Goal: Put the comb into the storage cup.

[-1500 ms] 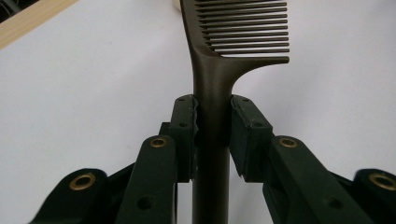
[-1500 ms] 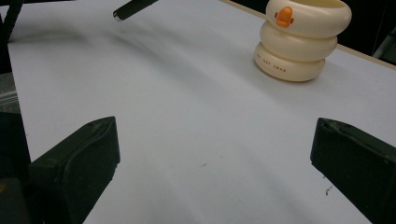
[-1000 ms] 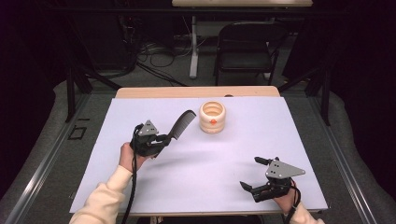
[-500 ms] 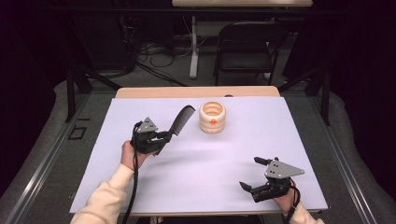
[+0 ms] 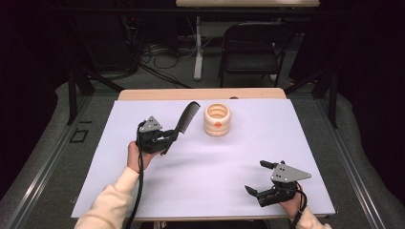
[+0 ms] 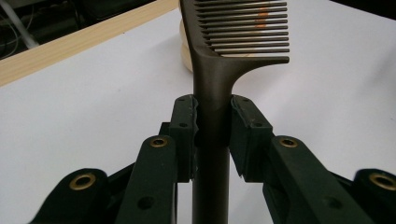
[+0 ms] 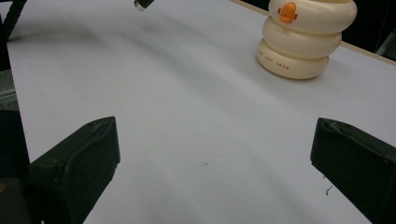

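Note:
A dark comb (image 5: 187, 117) is held up off the white table by its handle, teeth end toward the back. My left gripper (image 5: 168, 139) is shut on that handle; in the left gripper view both pads press the comb (image 6: 212, 100) between them. A cream ringed holder with an orange beak mark (image 5: 217, 119) stands upright just right of the comb's teeth, also the cream holder (image 7: 303, 35) in the right gripper view. My right gripper (image 5: 258, 177) rests near the table's front right, jaws wide open with nothing between them.
A white sheet (image 5: 267, 143) covers the table, with a wooden strip (image 5: 200, 94) along its far edge. Behind the table stand a black chair (image 5: 250, 47) and cables on the floor. A black cable trails from the left gripper along the sleeve.
The left gripper with the comb has drifted slightly; the comb stays gripped. The right gripper has not moved.

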